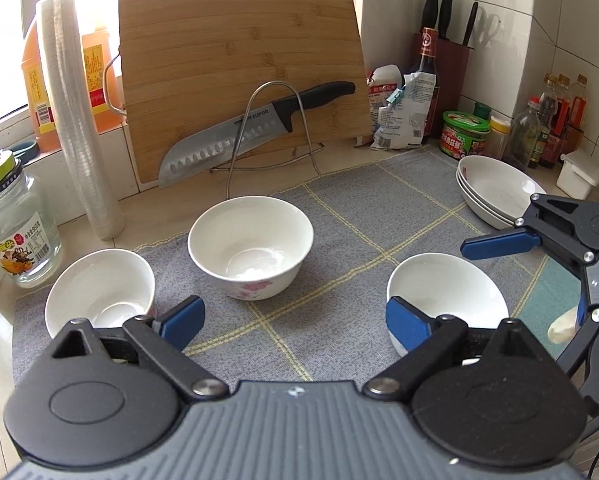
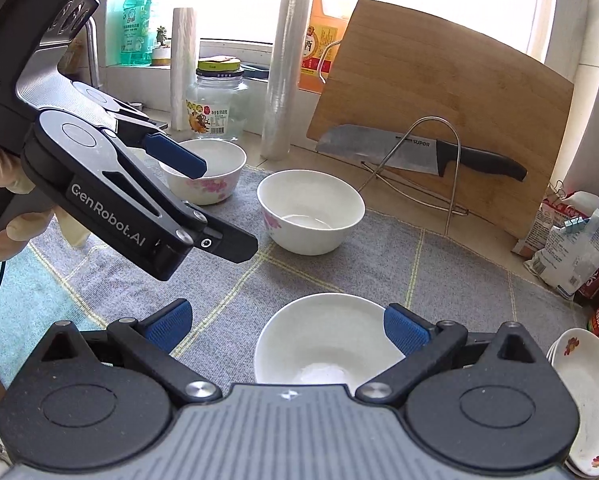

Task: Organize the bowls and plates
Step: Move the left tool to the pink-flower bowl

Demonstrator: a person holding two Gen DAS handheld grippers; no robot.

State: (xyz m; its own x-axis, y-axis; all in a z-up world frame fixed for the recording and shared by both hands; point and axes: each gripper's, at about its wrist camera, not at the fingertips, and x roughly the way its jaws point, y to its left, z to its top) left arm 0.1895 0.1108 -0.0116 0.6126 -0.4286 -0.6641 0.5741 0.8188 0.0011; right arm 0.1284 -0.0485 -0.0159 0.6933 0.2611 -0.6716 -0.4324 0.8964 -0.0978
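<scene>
Three white bowls with pink flower prints stand apart on a grey checked cloth (image 1: pixel 339 216): a left bowl (image 1: pixel 99 294), a middle bowl (image 1: pixel 250 246) and a right bowl (image 1: pixel 447 292). A stack of shallow white plates (image 1: pixel 497 192) sits at the cloth's far right. My left gripper (image 1: pixel 295 322) is open and empty, low over the cloth in front of the middle bowl. My right gripper (image 2: pixel 285 326) is open and empty, just above the right bowl (image 2: pixel 327 340). The right wrist view also shows the middle bowl (image 2: pixel 311 212), the left bowl (image 2: pixel 205 170), the plates (image 2: pixel 583 392) and the left gripper (image 2: pixel 215 204).
A bamboo cutting board (image 1: pixel 239 76) leans on the back wall with a large knife (image 1: pixel 235 132) on a wire rack. A glass jar (image 1: pixel 13 232) and a film roll (image 1: pixel 79 120) stand at left. Sauce bottles, a knife block (image 1: pixel 445 60) and packets crowd the right corner.
</scene>
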